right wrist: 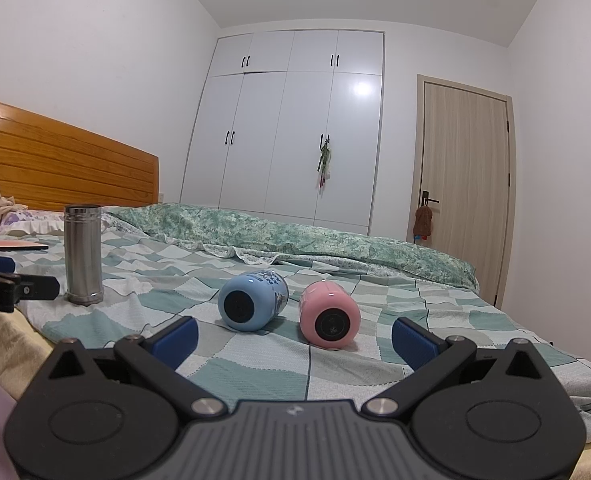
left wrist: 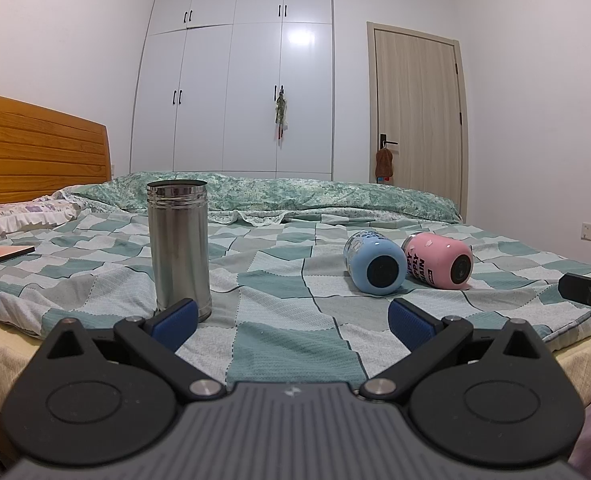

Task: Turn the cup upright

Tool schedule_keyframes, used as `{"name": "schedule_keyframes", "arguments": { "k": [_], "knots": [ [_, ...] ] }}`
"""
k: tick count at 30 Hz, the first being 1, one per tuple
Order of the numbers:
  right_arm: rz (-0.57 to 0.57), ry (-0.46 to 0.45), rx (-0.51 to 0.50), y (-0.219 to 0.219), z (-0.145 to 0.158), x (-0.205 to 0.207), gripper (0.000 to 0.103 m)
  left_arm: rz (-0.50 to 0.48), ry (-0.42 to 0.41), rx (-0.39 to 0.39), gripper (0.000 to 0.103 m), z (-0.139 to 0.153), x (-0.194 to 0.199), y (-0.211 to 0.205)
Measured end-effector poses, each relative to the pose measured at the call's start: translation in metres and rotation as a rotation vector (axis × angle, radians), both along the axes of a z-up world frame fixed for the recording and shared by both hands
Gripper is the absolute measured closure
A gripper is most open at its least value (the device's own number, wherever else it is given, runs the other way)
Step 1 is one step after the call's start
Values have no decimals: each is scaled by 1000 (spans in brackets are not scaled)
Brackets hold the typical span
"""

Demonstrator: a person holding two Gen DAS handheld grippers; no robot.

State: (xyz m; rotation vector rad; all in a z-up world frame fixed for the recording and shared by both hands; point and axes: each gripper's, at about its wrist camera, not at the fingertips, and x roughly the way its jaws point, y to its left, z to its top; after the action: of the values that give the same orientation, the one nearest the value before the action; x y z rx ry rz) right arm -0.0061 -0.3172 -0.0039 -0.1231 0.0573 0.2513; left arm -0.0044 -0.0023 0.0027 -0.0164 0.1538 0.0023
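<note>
Both tools wide, nothing held. My right tool [right wrist: 295, 338] faces the pink cup [right wrist: 329, 314], centre frame on the bed [right wrist: 475, 332], lying on its side, base toward me, long axis running away. Blue cup [right wrist: 251, 300] lies just left. Right tool looks nearer; left tool [left wrist: 293, 320] is offset

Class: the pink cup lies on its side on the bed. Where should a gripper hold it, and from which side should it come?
Grip the pink cup across its round body, near the middle, probably coming from above with the right gripper, which faces it with jaws wide open. Its base points toward the camera and the blue cup lies close on its left, so a side approach looks cramped.
</note>
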Motion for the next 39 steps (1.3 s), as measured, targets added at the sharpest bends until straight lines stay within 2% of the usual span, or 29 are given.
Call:
{"name": "schedule_keyframes", "arguments": {
  "k": [23,29,34,39],
  "knots": [
    [0,2,-3,1,-1,1,0,0,4,3,0,0,3,-1],
    [50,54,0,3,7,15,0,-44,43,17,0,7,9,-3],
    [100,108,-7,20,29,40,0,-109,54,52,0,28,35,-1],
    [123,159,-12,39,58,82,0,-196,102,90,0,43,88,4]
  ]
}}
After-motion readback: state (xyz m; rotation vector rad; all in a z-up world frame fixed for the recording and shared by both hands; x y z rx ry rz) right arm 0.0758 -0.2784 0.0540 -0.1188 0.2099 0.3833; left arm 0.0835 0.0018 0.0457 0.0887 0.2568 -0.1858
